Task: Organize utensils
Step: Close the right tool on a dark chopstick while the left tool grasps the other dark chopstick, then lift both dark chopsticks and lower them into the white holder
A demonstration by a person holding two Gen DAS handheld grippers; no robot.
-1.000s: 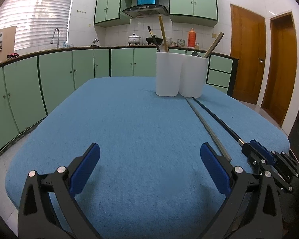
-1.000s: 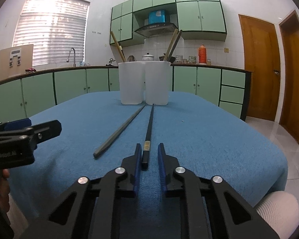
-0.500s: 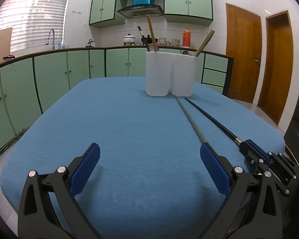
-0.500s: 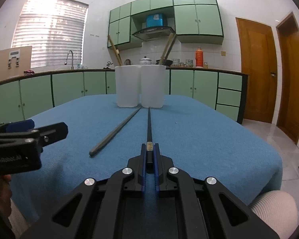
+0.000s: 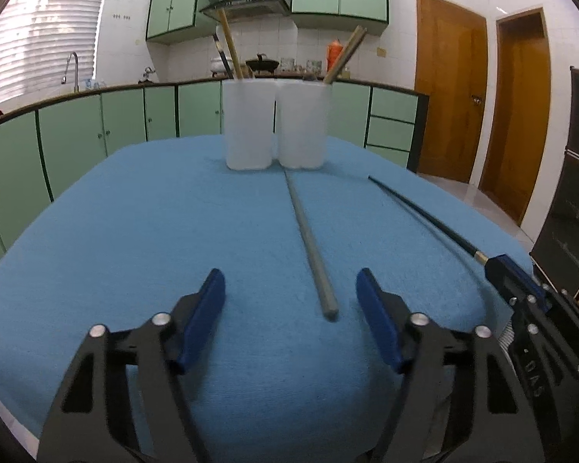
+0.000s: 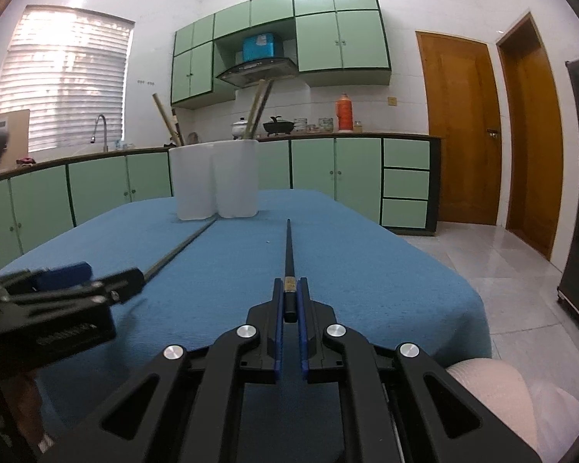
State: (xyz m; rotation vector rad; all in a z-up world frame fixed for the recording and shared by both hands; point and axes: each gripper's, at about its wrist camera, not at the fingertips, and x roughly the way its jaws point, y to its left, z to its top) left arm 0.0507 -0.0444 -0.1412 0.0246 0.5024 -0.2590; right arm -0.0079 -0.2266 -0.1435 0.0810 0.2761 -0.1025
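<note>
Grippers: two, left (image 5: 290, 316) and right (image 6: 288, 310)
Chopsticks on cloth: two; one grey (image 5: 308, 245), one black (image 6: 289, 250)
White cups (image 5: 248, 123): two, side by side
Sticks standing in cups: at least three
Wooden doors (image 6: 459, 131): two

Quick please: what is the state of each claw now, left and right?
Left claw: closing, pads not yet touching the grey chopstick between them.
Right claw: shut on the black chopstick.

The left claw (image 6: 96, 281) covers the grey stick's (image 6: 181, 243) near end; the white holders (image 5: 274, 123) hide their utensils' lower parts.
</note>
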